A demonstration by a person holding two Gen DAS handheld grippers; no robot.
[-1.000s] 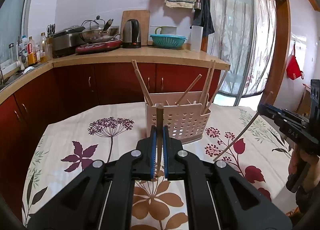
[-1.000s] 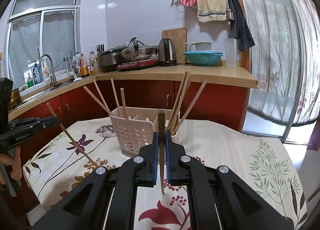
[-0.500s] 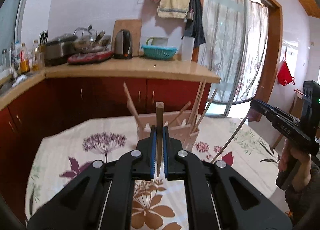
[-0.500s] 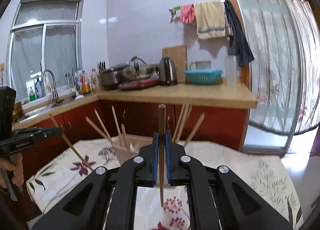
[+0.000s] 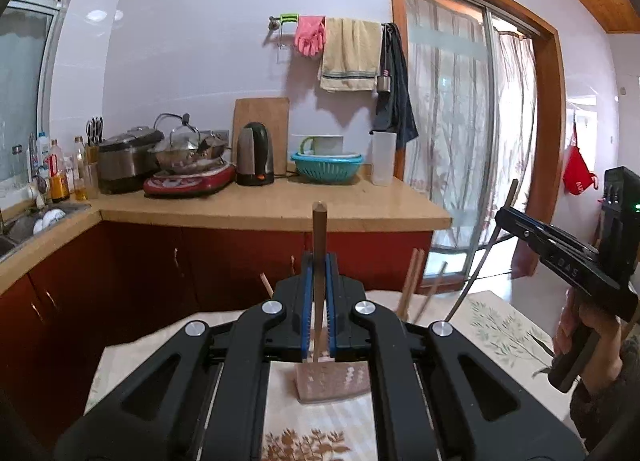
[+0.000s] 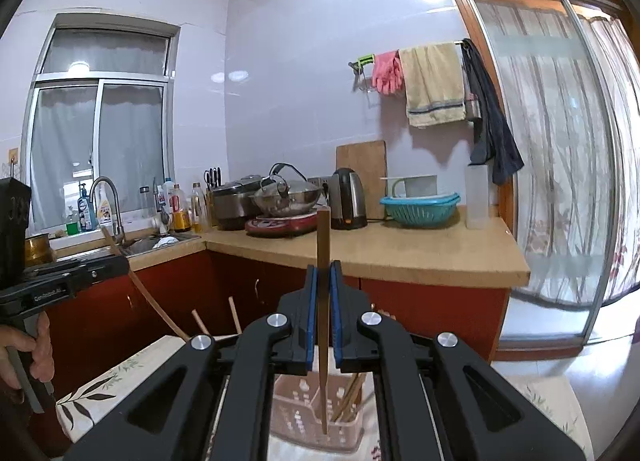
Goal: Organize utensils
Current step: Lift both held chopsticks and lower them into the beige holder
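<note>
My left gripper is shut on a brown wooden chopstick that stands upright between its blue pads. Below it, a pale perforated utensil basket shows between the gripper's arms, with several chopsticks leaning in it. My right gripper is shut on a second upright chopstick, whose lower tip hangs over the basket. Each gripper appears in the other's view: the right gripper holds its stick slanted, and the left gripper does too. Both are held high above the table.
The floral tablecloth covers the table under the basket. Behind it runs a wooden counter over red cabinets, with a kettle, a teal colander, pots and a sink. A curtained sliding door is to the right.
Both grippers have risen with their chopsticks and tipped closer to level. The basket has dropped low in both views and is now largely hidden behind the gripper bodies.
</note>
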